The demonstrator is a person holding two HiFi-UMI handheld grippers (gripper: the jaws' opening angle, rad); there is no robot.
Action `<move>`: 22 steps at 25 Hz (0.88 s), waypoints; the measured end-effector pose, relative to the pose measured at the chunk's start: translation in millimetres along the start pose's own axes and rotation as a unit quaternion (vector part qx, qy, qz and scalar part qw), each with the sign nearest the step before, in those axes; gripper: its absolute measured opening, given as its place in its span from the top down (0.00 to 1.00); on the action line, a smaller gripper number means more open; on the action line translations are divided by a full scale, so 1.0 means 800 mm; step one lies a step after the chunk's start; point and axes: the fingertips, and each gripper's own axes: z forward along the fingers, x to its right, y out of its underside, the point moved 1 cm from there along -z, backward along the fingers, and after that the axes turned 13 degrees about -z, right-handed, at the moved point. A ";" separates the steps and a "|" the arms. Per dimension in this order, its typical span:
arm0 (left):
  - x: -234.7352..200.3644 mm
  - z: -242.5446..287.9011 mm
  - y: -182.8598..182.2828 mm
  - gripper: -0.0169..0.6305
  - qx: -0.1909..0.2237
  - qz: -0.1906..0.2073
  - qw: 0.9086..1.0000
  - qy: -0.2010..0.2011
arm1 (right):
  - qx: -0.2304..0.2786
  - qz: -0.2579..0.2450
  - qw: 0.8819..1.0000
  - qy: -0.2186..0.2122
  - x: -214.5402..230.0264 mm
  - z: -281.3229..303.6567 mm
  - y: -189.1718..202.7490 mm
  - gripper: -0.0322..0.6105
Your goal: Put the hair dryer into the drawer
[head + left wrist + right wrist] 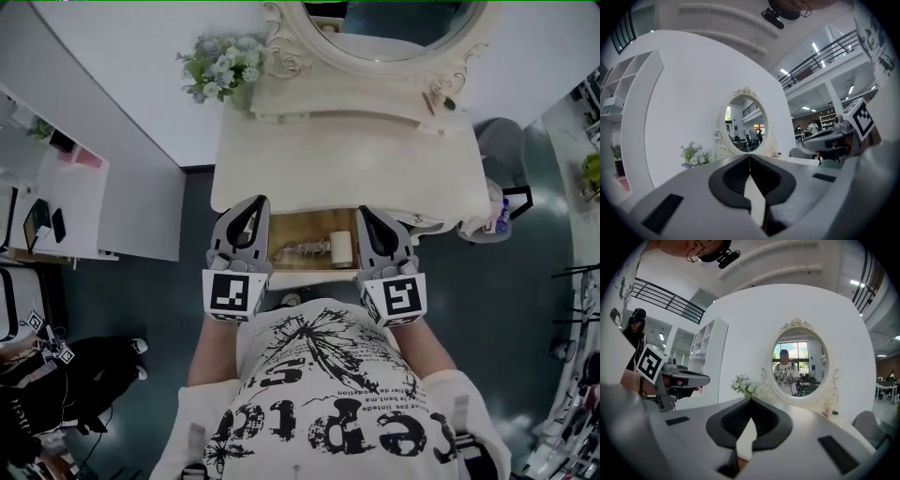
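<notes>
Left gripper [251, 214] and right gripper [367, 221]: jaws pressed together, empty, held level above open drawer [298, 225]. Pale object lay inside, likely hair dryer [335, 248] — nothing left to carry. Drawer stood out from vanity table [347, 159] — probably needed closing.

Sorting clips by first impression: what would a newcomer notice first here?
The ornate oval mirror stands on the pale dressing table, with flowers at its left. Below the tabletop an open wooden drawer shows between the left claw and right claw, both shut and empty.
</notes>
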 end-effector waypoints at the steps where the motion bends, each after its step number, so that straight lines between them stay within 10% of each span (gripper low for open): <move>1: -0.001 -0.004 -0.004 0.94 0.005 -0.006 1.000 -0.003 | 0.002 -0.002 1.000 -0.002 -0.001 0.001 -0.002 0.92; 22: 0.024 -0.009 0.001 0.94 -0.007 -0.037 0.999 0.025 | -0.005 -0.001 1.000 0.008 -0.002 -0.009 0.001 0.92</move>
